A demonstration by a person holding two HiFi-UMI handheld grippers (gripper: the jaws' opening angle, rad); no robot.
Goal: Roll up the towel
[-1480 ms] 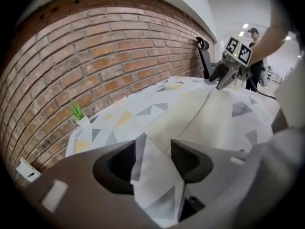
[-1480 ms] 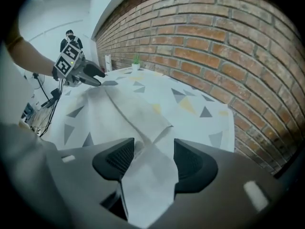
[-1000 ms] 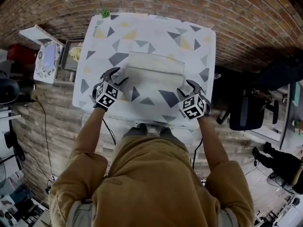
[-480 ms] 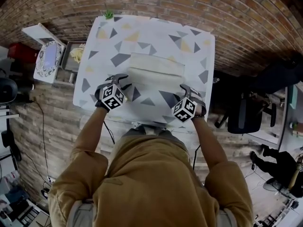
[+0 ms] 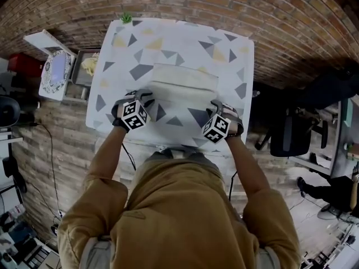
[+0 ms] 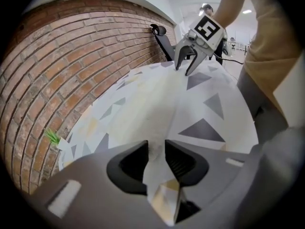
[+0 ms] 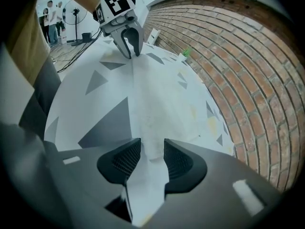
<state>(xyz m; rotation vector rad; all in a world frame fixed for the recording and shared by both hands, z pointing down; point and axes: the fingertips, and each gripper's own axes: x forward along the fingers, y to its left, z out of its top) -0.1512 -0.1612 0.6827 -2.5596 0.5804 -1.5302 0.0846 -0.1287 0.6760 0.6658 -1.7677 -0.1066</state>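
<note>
The fingers [image 6: 127,165] of the left gripper [image 6: 155,149] have just been closing and now pinch a pale fold of cloth. The right gripper [image 7: 152,149] has done likewise, its fingers clamped on a white fold. Each holds a near corner of the towel [image 5: 182,83], which lies in the middle of the surface [image 5: 227,55]. The chief risk, as I judge it, is in the left bite. The cloth there shows a tan patch at its lower end, so some of the triangle-patterned cover [image 5: 140,70] may be caught with the towel. If so, rolling would drag the cover along and could upset the small green plant [image 5: 126,17] at the far corner. The bites also look shallow, so a corner could slip free once the roll tightens. If one side leads the other, the roll would run skew. As for containers, there is only a tray [image 5: 78,78] just beside the surface's left edge. It holds something pale yellow [image 5: 88,64] that I cannot make out — it is well apart from the towel.
</note>
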